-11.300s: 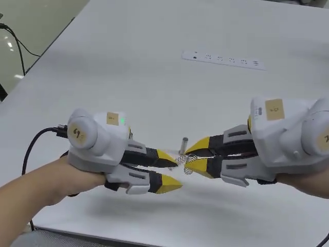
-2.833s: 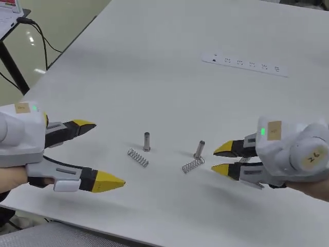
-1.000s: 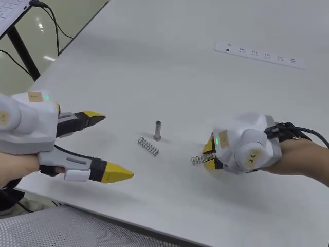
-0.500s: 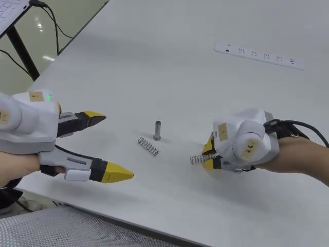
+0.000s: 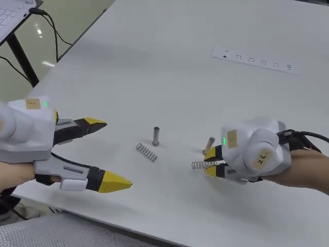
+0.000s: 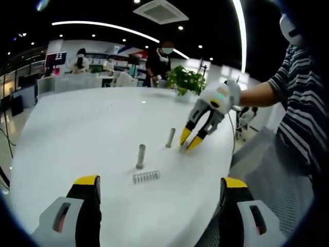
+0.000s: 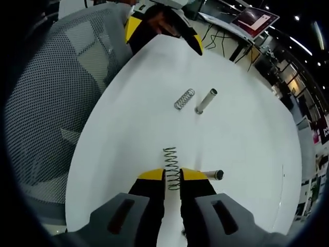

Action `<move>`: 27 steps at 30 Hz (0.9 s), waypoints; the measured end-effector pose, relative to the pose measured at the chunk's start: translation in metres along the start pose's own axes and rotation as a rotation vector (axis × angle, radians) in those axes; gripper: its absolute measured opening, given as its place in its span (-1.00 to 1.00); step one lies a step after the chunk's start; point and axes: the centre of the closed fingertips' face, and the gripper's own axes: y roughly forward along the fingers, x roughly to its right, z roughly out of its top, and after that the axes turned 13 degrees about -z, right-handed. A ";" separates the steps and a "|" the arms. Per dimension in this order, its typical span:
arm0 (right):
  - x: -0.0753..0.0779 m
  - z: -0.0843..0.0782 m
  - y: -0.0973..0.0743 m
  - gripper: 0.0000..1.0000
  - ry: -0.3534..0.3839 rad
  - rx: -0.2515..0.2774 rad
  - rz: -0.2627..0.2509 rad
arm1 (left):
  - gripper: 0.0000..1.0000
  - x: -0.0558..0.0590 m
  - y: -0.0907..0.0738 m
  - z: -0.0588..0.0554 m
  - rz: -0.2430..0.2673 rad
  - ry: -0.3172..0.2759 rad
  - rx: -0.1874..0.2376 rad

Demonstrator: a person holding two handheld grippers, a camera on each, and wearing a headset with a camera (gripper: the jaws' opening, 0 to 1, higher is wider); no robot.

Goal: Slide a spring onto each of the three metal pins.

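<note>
1. Holding our left gripper (image 5: 108,153) near the table's (image 5: 169,62) front-left corner, we have its jaws wide apart on nothing.
2. One loose spring (image 5: 146,152) lies flat and slanted, just beside an upright pin (image 5: 156,136), near the front edge.
3. Our right gripper (image 5: 212,162) is clamped on the held spring (image 5: 198,165), whose long axis points left; a tilted pin (image 5: 208,146) leans just behind it.
4. Well apart, a power strip (image 5: 255,60) lies toward the far edge.
</note>
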 end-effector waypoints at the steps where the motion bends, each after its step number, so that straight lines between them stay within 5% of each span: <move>1: 0.001 0.000 -0.002 -0.86 0.001 0.000 -0.003 | 0.84 0.003 0.002 -0.001 -0.015 0.006 -0.011; 13: 0.007 -0.003 -0.023 -0.85 0.071 -0.034 -0.060 | 0.76 0.011 0.009 0.006 -0.057 0.032 -0.025; 23: 0.008 -0.003 -0.033 -0.85 0.222 -0.073 -0.074 | 0.34 0.028 0.020 0.013 -0.149 0.040 -0.034; 27: 0.003 -0.003 -0.037 -0.85 0.227 -0.084 -0.070 | 0.30 0.037 0.031 0.017 -0.188 0.064 -0.049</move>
